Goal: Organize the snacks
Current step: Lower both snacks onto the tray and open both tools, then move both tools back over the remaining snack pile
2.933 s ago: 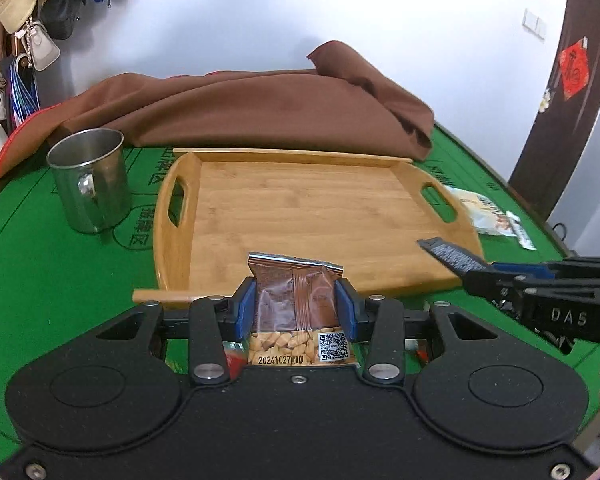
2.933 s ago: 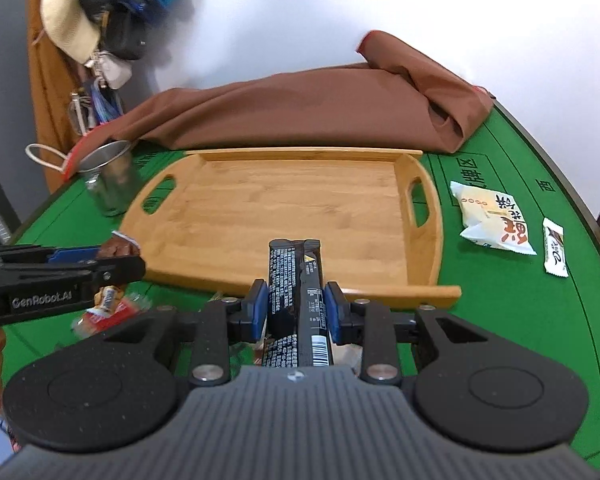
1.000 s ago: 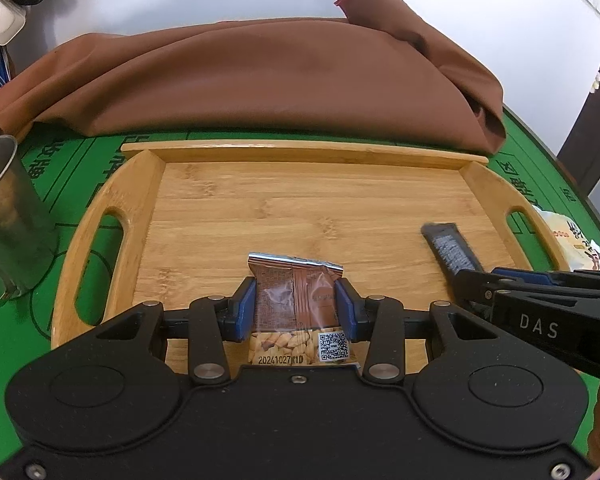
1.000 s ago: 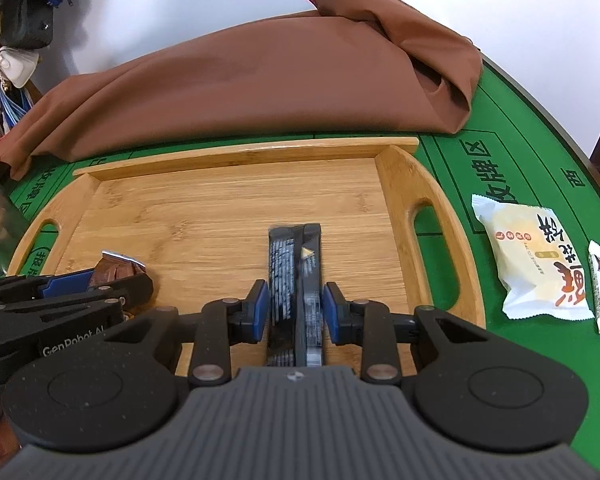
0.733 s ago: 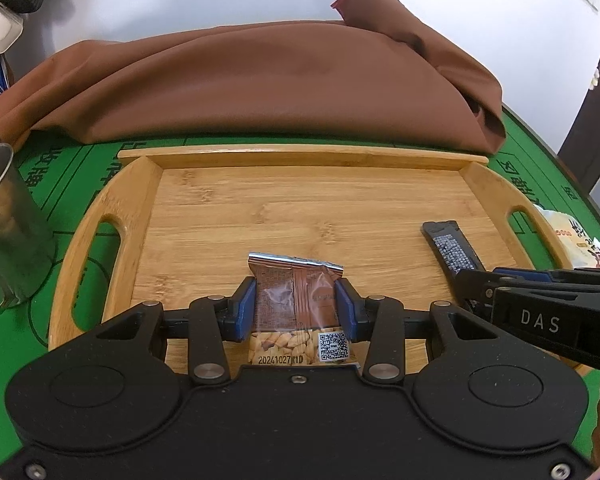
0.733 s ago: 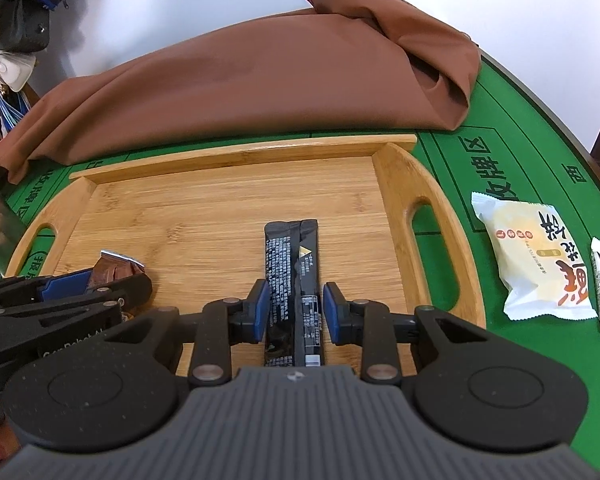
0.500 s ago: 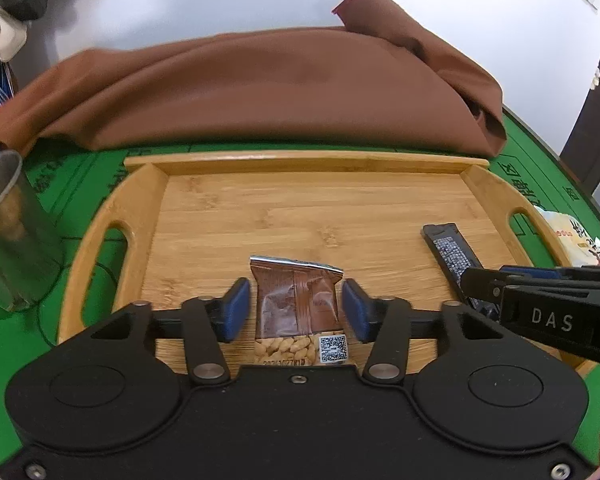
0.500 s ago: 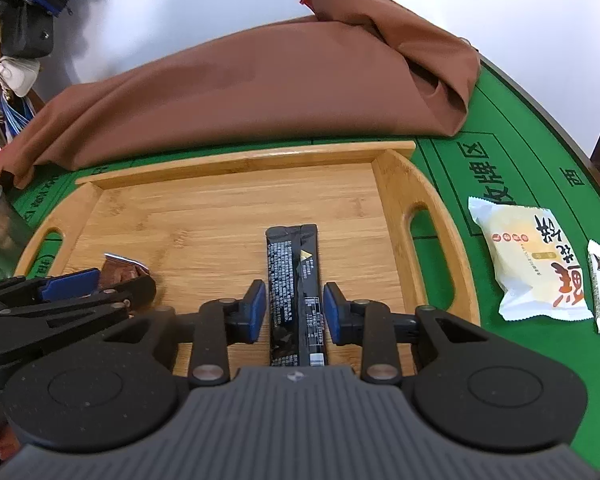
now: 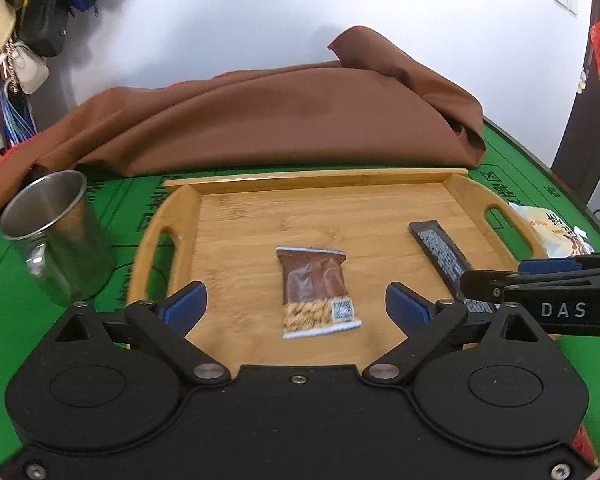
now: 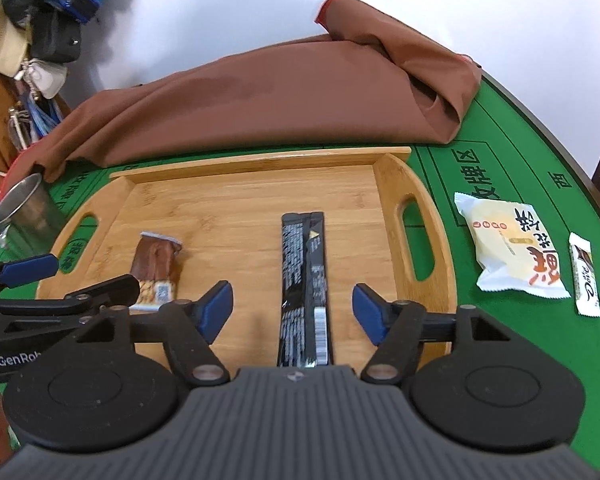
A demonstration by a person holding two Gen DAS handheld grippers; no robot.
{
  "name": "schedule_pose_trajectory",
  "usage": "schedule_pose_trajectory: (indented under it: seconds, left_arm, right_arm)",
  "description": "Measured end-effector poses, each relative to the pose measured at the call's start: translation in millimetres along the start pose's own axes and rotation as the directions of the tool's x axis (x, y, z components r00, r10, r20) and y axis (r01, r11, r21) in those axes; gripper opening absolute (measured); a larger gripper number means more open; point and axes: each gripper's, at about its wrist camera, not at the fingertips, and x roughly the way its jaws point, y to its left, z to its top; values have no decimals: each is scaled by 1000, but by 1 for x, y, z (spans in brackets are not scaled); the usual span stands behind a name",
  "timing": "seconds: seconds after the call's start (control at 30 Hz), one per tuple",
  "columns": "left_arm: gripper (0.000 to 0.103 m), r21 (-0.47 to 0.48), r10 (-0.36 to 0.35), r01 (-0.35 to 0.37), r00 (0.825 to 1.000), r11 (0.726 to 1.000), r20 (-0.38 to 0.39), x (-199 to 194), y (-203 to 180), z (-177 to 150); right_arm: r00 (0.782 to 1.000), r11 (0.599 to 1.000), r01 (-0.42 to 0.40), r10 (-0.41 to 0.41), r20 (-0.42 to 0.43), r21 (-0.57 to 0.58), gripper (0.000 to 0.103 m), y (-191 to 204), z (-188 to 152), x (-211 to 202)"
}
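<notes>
On the far left of the green worktop [image 9: 28, 320] stands a steel mug [image 9: 56, 240], upright and just beside the left handle of the wooden tray [image 9: 172, 216]; I cannot see anything inside the mug from here. The tray is what holds my snacks. Near its middle lies the brown peanut packet [image 9: 318, 292], flat on the wood, and my left claw [image 9: 296, 306] is spread wide around it, its blue pads [image 9: 184, 306] well clear of the packet on both sides. To the right of that, also flat on the tray floor, lies the long black snack bar [image 10: 305, 280], running from the near edge toward the back. My right claw [image 10: 292, 312] is wide as well, its pads [image 10: 370, 314] standing apart from the bar on either side, touching nothing. Past the tray's right handle, out on the worktop, a white and yellow cake packet [image 10: 510, 248] lies flat, and just beside it on the right a small narrow white packet [image 10: 586, 274]. Behind the tray a brown cloth [image 10: 268, 96] is heaped along the back of the worktop, and bags [image 9: 40, 20] hang on the wall at the far left
</notes>
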Motion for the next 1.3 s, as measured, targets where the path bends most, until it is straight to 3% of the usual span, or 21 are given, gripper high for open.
schedule_pose_trajectory:
  seconds: [0.53,1.3]
  left_arm:
    - [101,18,1,-3,996,1000,86,-78,7,-54]
    - [103,-9,3,-2,995,1000,97,-130,16,-146]
  right_arm:
    - [998,996,-59,60,15,-73,92,6,-50,-51]
    - [998,989,-63,63,-6,-134,93,-7,-124,-86]
